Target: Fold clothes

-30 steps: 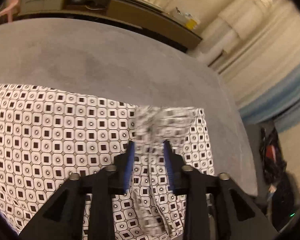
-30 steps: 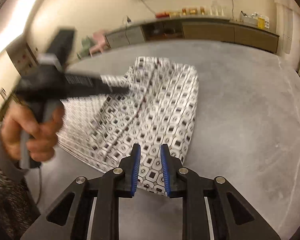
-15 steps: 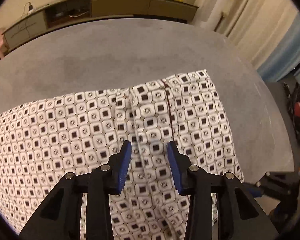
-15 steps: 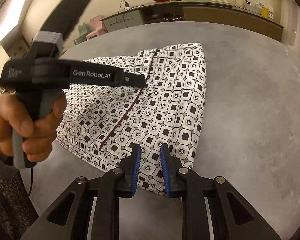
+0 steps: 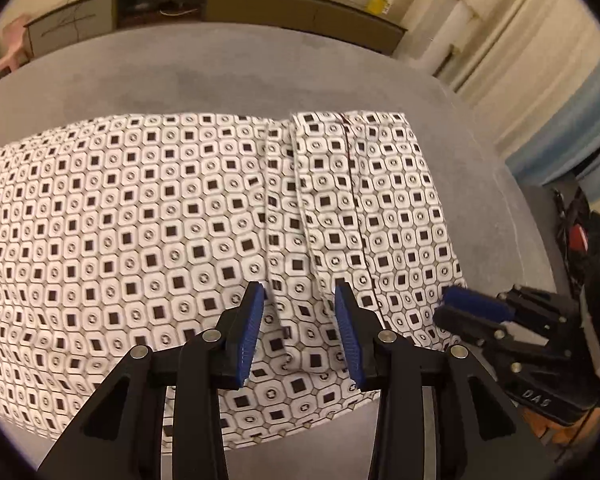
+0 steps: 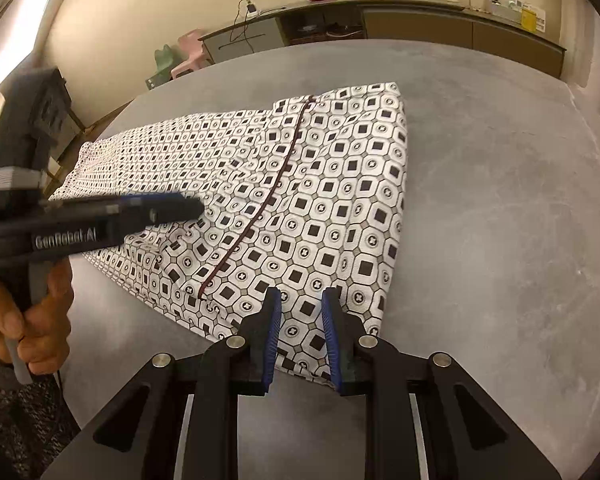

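Note:
A white garment point(image 5: 180, 220) printed with black squares lies flat on the grey table point(image 5: 260, 72), one flap folded over with a dark red seam line. My left gripper point(image 5: 300, 314) hovers open above the fold's near edge, nothing between its fingers. In the right wrist view the same garment point(image 6: 320, 200) stretches away to the left. My right gripper point(image 6: 300, 316) is at its near right corner, jaws narrow with the cloth edge between them. A hand point(image 6: 24, 312) holds the left gripper point(image 6: 188, 210) low over the cloth. The right gripper point(image 5: 460, 312) also shows at the garment's right edge.
Bare grey table point(image 6: 500, 200) extends to the right and behind the garment. A long low sideboard point(image 6: 380, 24) with small items runs along the far wall. A pink stool point(image 6: 190, 54) stands beyond the table. Curtains point(image 5: 540, 60) and dark bags point(image 5: 580, 248) lie off the right edge.
The left gripper let go of the lifted flap, which now lies flat, and its jaws have widened. The right gripper has stayed at the garment's corner.

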Available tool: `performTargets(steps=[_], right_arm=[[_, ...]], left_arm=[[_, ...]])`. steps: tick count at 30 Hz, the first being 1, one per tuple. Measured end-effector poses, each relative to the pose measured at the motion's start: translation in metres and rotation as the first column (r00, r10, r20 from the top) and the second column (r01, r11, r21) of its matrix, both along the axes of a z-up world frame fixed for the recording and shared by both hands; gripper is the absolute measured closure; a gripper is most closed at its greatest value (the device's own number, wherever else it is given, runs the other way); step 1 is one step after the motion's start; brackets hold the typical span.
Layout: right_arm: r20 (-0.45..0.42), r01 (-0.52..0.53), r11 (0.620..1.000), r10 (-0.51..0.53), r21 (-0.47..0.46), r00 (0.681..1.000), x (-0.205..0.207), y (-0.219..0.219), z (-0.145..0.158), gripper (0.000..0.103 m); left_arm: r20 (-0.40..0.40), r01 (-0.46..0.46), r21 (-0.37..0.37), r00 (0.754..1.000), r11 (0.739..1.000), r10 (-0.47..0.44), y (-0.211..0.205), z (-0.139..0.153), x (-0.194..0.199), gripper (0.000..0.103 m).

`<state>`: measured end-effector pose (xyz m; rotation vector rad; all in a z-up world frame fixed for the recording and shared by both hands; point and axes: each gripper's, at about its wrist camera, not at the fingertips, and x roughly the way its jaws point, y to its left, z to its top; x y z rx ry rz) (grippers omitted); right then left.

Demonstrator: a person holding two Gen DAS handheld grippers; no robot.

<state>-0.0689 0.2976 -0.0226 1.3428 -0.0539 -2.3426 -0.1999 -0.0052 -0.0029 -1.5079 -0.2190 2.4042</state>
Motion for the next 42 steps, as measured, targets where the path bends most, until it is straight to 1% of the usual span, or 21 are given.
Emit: performTargets(steps=[2, 4, 7, 11, 14, 17, 19, 20, 23, 25, 27, 28, 29, 32, 35, 36, 37, 38, 39, 40, 42], right_arm=[[-0.025, 0.006, 1.0, -0.007, -0.016, 1.0, 0.004, 0.004, 0.007, 0.08], [-0.035, 0.012, 1.0, -0.013, -0.026, 0.999, 0.006, 0.006, 0.014, 0.08], [-0.032, 0.029, 0.999, -0.03, -0.021, 0.999, 0.01, 0.017, 0.021, 0.08], [-0.018, 0.049, 0.999, -0.049, -0.019, 0.999, 0.013, 0.028, 0.025, 0.079], [-0.016, 0.048, 0.999, -0.048, -0.011, 0.999, 0.012, 0.025, 0.022, 0.075], [-0.018, 0.044, 0.999, -0.044, 0.002, 0.999, 0.012, 0.019, 0.02, 0.071], [-0.021, 0.044, 0.999, -0.044, 0.011, 0.999, 0.013, 0.016, 0.018, 0.066], [-0.02, 0.049, 0.999, -0.049, 0.016, 0.999, 0.013, 0.016, 0.017, 0.063], [-0.009, 0.07, 0.997, -0.069, 0.025, 0.998, 0.012, 0.018, 0.012, 0.06], [0.016, 0.099, 0.995, -0.099, 0.004, 0.995, 0.011, 0.024, 0.01, 0.06], [0.039, 0.132, 0.991, -0.131, -0.028, 0.991, 0.01, 0.029, 0.007, 0.059], [0.05, 0.149, 0.988, -0.147, -0.044, 0.988, 0.011, 0.031, 0.006, 0.059], [0.06, 0.169, 0.984, -0.165, -0.061, 0.984, 0.012, 0.033, 0.005, 0.059], [0.081, 0.224, 0.971, -0.217, -0.085, 0.973, 0.017, 0.037, 0.002, 0.059], [0.057, 0.19, 0.981, -0.187, -0.048, 0.981, 0.017, 0.027, 0.0, 0.059], [0.049, 0.177, 0.984, -0.175, -0.033, 0.983, 0.016, 0.023, 0.0, 0.059], [0.041, 0.163, 0.986, -0.162, -0.019, 0.986, 0.016, 0.02, -0.001, 0.059], [0.033, 0.15, 0.989, -0.149, -0.005, 0.988, 0.016, 0.016, -0.001, 0.065], [0.025, 0.136, 0.991, -0.136, 0.01, 0.99, 0.016, 0.012, -0.001, 0.078], [0.017, 0.123, 0.992, -0.123, 0.025, 0.992, 0.016, 0.009, -0.002, 0.096], [-0.005, 0.107, 0.994, -0.107, 0.035, 0.994, 0.016, 0.003, 0.002, 0.098]], left_arm=[[-0.007, 0.007, -0.008, 1.0, 1.0, -0.007, 0.011, -0.005, 0.004, 0.067], [-0.007, 0.018, -0.008, 1.0, 1.0, -0.018, 0.014, -0.005, 0.005, 0.091], [-0.002, -0.005, 0.026, 1.0, 1.0, 0.005, 0.009, 0.002, 0.014, 0.095], [0.031, -0.061, 0.069, 0.998, 0.996, 0.059, -0.008, 0.009, 0.034, 0.096], [0.042, -0.065, 0.033, 0.997, 0.997, 0.064, -0.002, -0.001, 0.041, 0.095], [0.036, -0.055, -0.004, 0.998, 0.998, 0.055, -0.003, -0.002, 0.051, 0.089], [0.023, -0.032, -0.039, 0.999, 0.999, 0.033, -0.003, 0.007, 0.057, 0.079], [0.002, -0.036, -0.049, 0.999, 0.998, 0.036, -0.006, 0.016, 0.062, 0.077], [-0.086, -0.07, -0.03, 0.994, 0.997, 0.067, -0.014, 0.049, 0.066, 0.06], [-0.111, -0.032, -0.03, 0.993, 0.999, 0.029, -0.012, 0.066, 0.038, 0.047], [-0.08, 0.08, -0.03, 0.993, 0.996, -0.082, 0.023, 0.073, 0.007, 0.036], [-0.064, 0.135, -0.032, 0.989, 0.99, -0.136, 0.041, 0.075, -0.009, 0.036], [-0.033, 0.179, -0.06, 0.983, 0.982, -0.181, 0.066, 0.066, -0.024, 0.036], [0.059, 0.216, -0.168, 0.976, 0.962, -0.209, 0.119, 0.033, -0.048, 0.036], [0.101, 0.221, -0.282, 0.975, 0.934, -0.2, 0.149, -0.001, -0.061, 0.038], [0.073, 0.215, -0.31, 0.977, 0.926, -0.203, 0.154, -0.004, -0.061, 0.039], [0.047, 0.209, -0.335, 0.977, 0.919, -0.206, 0.159, -0.006, -0.06, 0.052], [0.036, 0.205, -0.328, 0.978, 0.922, -0.205, 0.157, -0.005, -0.058, 0.062], [0.026, 0.201, -0.319, 0.979, 0.926, -0.203, 0.154, -0.003, -0.056, 0.078], [0.027, 0.202, -0.281, 0.979, 0.938, -0.203, 0.148, 0.0, -0.05, 0.087], [0.028, 0.204, -0.203, 0.979, 0.958, -0.203, 0.136, 0.006, -0.039, 0.094]])
